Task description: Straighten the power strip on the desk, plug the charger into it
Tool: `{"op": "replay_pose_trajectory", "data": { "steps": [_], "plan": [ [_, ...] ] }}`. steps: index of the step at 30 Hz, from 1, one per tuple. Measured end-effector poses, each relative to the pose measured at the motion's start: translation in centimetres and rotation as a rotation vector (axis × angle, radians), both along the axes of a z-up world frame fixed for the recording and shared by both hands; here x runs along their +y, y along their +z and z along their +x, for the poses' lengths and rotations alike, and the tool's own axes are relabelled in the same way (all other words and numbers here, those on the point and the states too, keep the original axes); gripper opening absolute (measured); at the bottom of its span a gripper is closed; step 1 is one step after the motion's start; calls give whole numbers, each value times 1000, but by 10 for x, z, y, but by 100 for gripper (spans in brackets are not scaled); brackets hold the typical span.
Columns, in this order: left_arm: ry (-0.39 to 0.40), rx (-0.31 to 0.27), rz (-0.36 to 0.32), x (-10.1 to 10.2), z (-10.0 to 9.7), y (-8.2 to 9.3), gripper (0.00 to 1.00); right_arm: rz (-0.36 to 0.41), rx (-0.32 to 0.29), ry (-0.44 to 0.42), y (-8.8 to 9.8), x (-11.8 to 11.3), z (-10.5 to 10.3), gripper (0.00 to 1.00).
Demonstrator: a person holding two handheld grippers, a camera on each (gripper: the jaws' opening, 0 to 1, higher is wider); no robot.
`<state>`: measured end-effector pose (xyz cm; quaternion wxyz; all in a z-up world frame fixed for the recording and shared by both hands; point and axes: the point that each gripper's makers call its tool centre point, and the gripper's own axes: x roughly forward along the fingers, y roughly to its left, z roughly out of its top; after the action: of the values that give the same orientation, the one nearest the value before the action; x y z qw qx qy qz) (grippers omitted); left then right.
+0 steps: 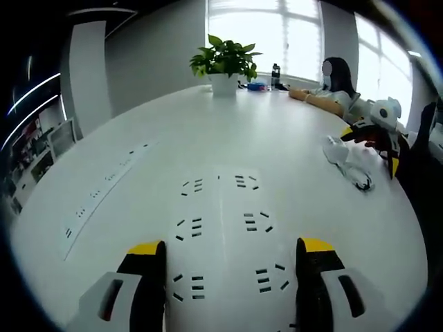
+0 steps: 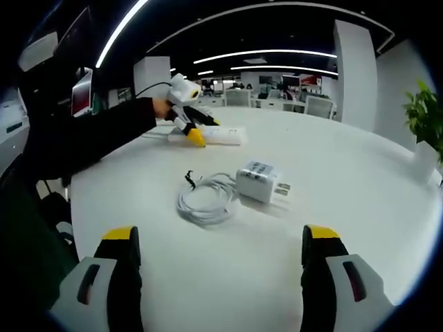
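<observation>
White desk: power strip between open left hand-held gripper; charger beyond open right hand-held gripper.

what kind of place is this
Most likely an open-plan office: a large white round-edged meeting table, rows of desks with pale office chairs under long ceiling strip lights, and a green potted plant.

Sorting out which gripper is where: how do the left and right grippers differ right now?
The left gripper straddles the power strip, jaws on either side; the right gripper has only bare desk between its jaws. The charger and coiled cable lie ahead of the right one, untouched. Both are open, with yellow-tipped jaws.
</observation>
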<state>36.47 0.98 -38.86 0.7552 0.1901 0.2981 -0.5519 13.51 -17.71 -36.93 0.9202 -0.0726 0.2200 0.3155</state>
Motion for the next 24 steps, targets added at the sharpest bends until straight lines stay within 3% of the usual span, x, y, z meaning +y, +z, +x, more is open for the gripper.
{"op": "replay_pose_trajectory", "data": {
  "steps": [24],
  "plan": [
    [-60,0,4,-16,-7,-1,78,9,-4,7,2,2,3,96]
  ]
}}
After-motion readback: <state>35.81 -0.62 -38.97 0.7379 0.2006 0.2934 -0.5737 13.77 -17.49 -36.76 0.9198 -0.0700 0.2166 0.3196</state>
